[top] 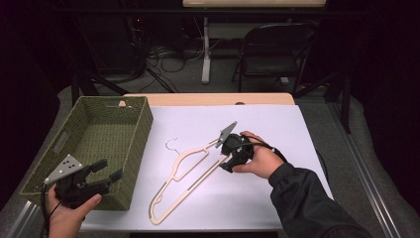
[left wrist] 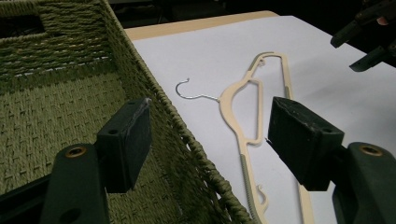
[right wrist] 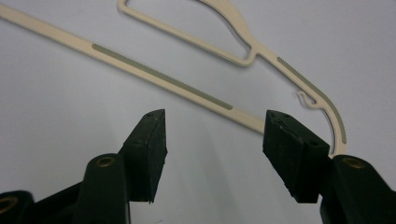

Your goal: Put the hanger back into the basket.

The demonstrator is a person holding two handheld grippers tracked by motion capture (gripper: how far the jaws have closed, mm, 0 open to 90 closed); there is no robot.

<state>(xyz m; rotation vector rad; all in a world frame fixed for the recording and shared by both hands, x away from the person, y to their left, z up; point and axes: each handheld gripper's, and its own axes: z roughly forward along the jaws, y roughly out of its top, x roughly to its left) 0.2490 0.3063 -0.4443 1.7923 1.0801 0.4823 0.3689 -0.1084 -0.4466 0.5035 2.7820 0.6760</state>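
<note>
While the hanger lies flat on the worktop just beside the basket, the right hand-held gripper hovers at its upper end, within reach of a grasp. In the left gripper view, the left hand-held gripper gapes empty over the basket's rim. In the right gripper view, wide jaws frame the hanger's bar, clasping nothing.

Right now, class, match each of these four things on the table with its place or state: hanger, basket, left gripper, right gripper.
1 hanger
2 basket
3 left gripper
4 right gripper

A open, over the basket's near corner
B woven green, at the table's left
C lying flat on the white sheet
D open, at the hanger's right end

Pairs: 1-C, 2-B, 3-A, 4-D
</note>
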